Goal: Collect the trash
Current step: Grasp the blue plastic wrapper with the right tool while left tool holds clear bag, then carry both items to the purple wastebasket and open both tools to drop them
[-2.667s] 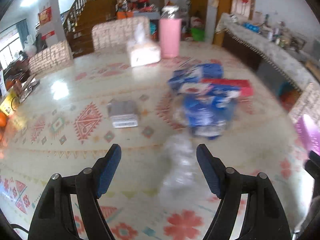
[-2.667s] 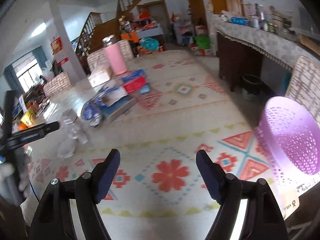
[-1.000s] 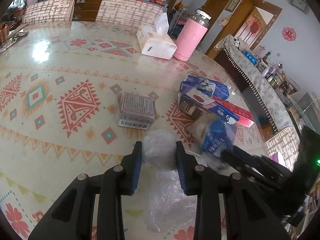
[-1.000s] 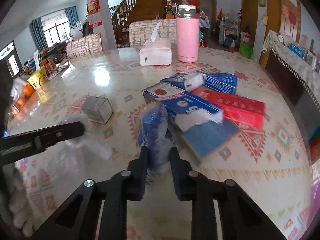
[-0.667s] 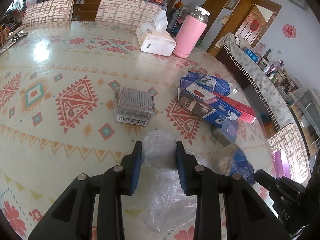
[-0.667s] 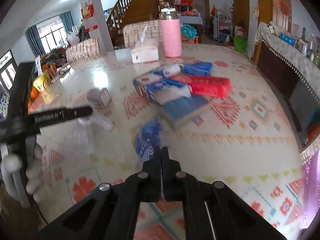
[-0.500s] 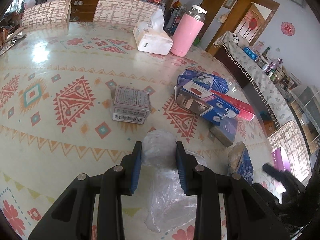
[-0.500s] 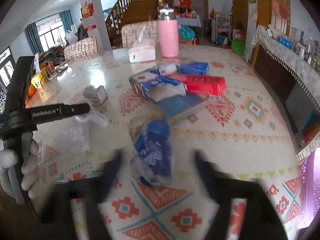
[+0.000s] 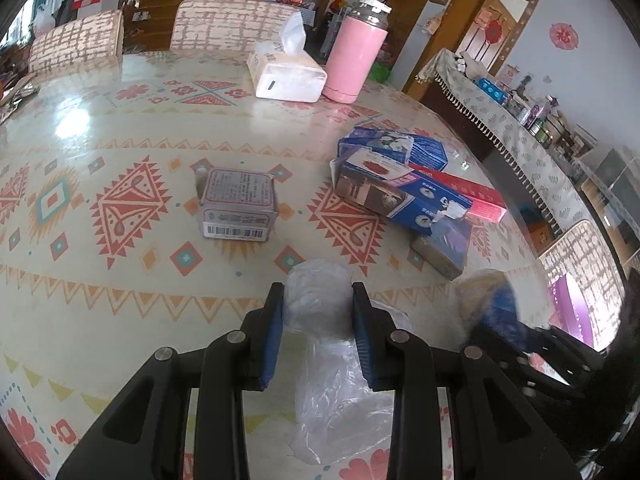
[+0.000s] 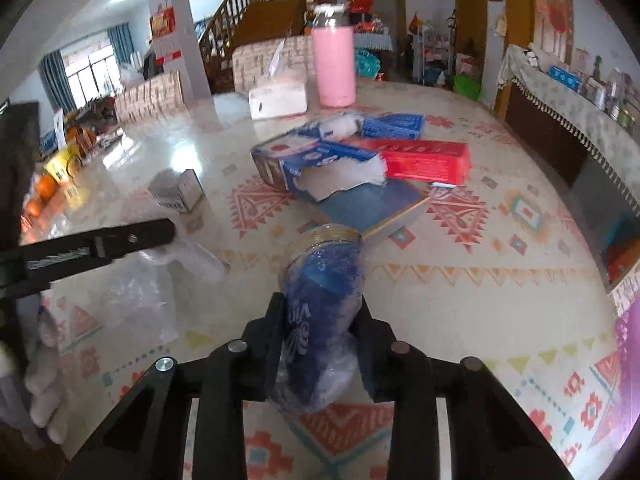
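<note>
My left gripper (image 9: 318, 292) is shut on a crumpled clear plastic bag (image 9: 340, 392), whose loose end trails down onto the patterned table (image 9: 120, 288). My right gripper (image 10: 322, 300) is closing its jaws. A blue and clear plastic wrapper (image 10: 324, 276) stands upright between its pads, which press on both sides of it. In the left wrist view that wrapper (image 9: 494, 304) shows blurred at the right, near the table's rim. In the right wrist view the left gripper (image 10: 160, 234) and its bag (image 10: 136, 292) sit to the left, held by a person's hand (image 10: 40, 376).
A small grey barcode box (image 9: 236, 204) lies mid-table. Blue cartons (image 9: 396, 196), a red box (image 9: 468, 196) and a flat blue-topped piece (image 10: 372, 204) are piled to the right. A tissue box (image 9: 286, 76) and a pink flask (image 9: 356, 56) stand at the back. A purple basket (image 10: 628, 364) is beyond the right edge.
The right gripper carried the blue wrapper back from the pile of boxes, opened wide for a moment, and has closed on it again. The left gripper kept its hold on the bag.
</note>
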Demonstrator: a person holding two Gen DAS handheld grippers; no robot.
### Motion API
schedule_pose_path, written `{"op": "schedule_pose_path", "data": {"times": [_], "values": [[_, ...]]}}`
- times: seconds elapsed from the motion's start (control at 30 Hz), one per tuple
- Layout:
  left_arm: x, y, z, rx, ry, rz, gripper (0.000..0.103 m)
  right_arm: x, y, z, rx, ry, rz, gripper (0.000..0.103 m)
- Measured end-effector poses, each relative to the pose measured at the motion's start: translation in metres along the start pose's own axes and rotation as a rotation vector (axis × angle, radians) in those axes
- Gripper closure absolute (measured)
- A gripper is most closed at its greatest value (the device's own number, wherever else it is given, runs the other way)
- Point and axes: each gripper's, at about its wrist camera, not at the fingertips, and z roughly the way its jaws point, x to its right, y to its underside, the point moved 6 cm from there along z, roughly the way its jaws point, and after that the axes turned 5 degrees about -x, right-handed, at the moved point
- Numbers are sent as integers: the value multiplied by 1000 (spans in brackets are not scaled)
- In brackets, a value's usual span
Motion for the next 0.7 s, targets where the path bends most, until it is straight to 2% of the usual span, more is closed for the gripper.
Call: {"op": "schedule_pose_path", "data": {"times": [0.17, 0.43, 0.57, 0.7], "values": [[6, 1, -5, 26, -1, 22, 72, 25, 24, -39, 40, 6, 51, 68], [35, 6, -12, 53, -8, 93, 72, 99, 68, -108, 123, 127, 161, 68], [66, 11, -20, 56, -1, 140, 72, 132, 82, -130, 149, 140, 225, 68], [109, 16, -29, 49, 55, 184, 72, 165, 94, -148, 181, 134, 294, 68]]}}
